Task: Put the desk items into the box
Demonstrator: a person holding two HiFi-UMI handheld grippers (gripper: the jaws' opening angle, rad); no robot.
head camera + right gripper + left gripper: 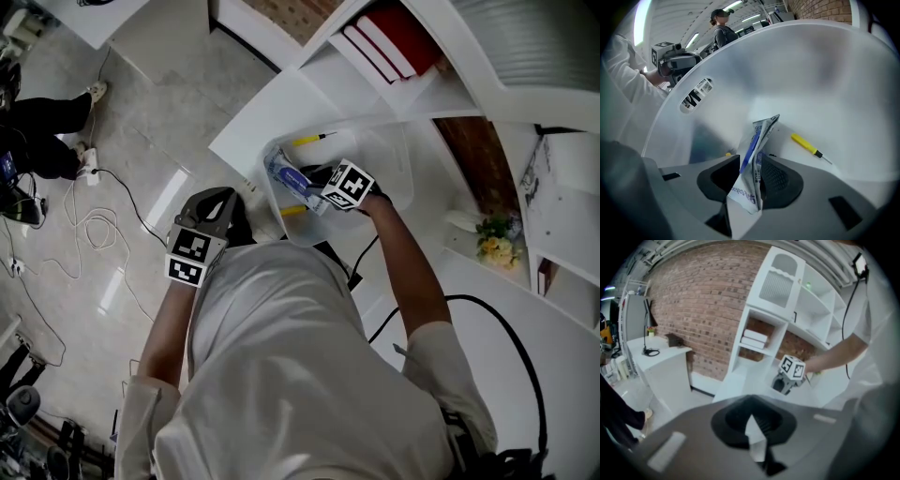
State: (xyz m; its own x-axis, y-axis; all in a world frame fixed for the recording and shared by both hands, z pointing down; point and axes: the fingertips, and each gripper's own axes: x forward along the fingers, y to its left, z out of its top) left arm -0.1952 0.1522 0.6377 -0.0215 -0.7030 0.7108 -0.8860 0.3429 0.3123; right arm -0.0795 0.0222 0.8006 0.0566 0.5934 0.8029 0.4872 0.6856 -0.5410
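Note:
A clear plastic box stands on the white desk. My right gripper reaches down into it. A crumpled white-and-blue packet stands between its jaws, leaning on the right pad; the left pad stands off it, so the gripper is open. In the head view the packet lies along the box's left wall. A yellow screwdriver rests on the box floor. My left gripper is shut and held off the desk's edge, over the floor.
Red books stand on the white shelf behind the box, and yellow flowers sit to the right. A second yellow item lies in the box's near corner. Cables trail over the floor. A person stands far off.

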